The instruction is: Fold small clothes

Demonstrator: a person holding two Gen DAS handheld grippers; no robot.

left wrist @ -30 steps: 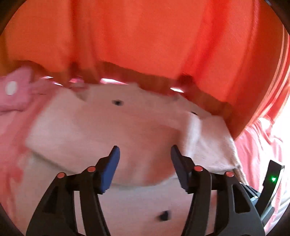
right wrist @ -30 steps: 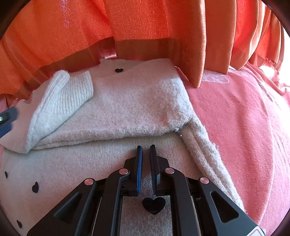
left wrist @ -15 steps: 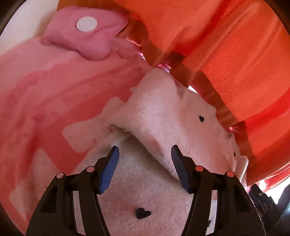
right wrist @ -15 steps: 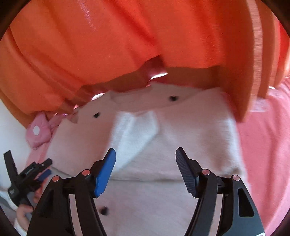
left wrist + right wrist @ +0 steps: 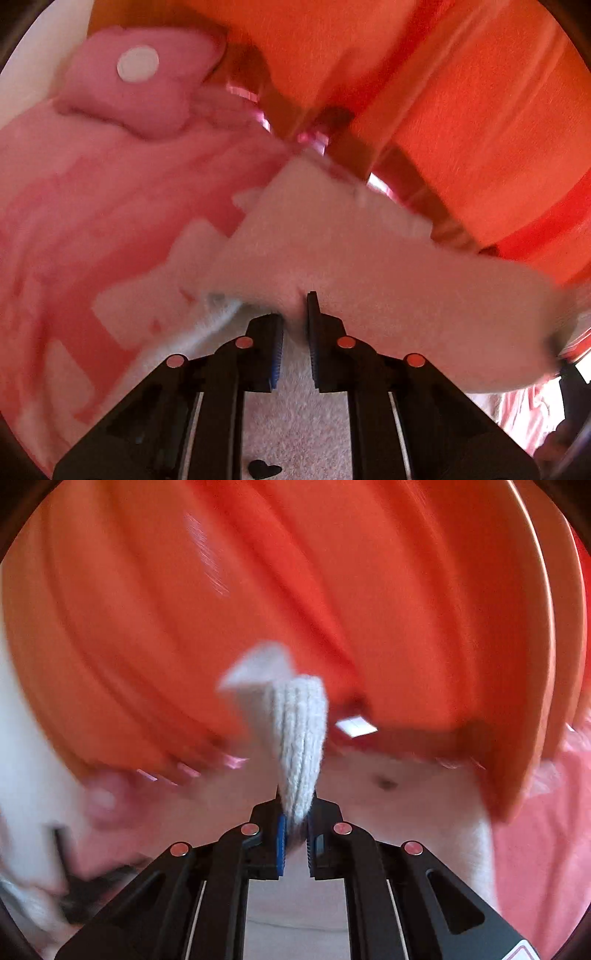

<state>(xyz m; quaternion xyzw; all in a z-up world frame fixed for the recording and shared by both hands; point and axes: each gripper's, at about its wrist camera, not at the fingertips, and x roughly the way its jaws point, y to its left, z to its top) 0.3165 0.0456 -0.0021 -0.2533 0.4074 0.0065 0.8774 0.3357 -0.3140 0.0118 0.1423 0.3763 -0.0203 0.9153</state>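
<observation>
A cream knit sweater with small black hearts lies on a pink patterned bedspread. My left gripper is closing on a puckered fold of the sweater's edge, and the fabric is pinched between its pads. A folded flap of the sweater stretches away to the right of it. My right gripper is shut on the sweater's ribbed cuff, which stands up out of the jaws in front of the curtain. The sweater's body lies blurred below it.
An orange curtain hangs just behind the sweater and fills the top of the right wrist view. A pink plush cushion with a white dot lies at the far left. Pink bedspread spreads left, and also right.
Both grippers were open half a second ago and are now closed on sweater fabric. The right one has raised the ribbed cuff. The left has moved in onto the sweater's edge.
</observation>
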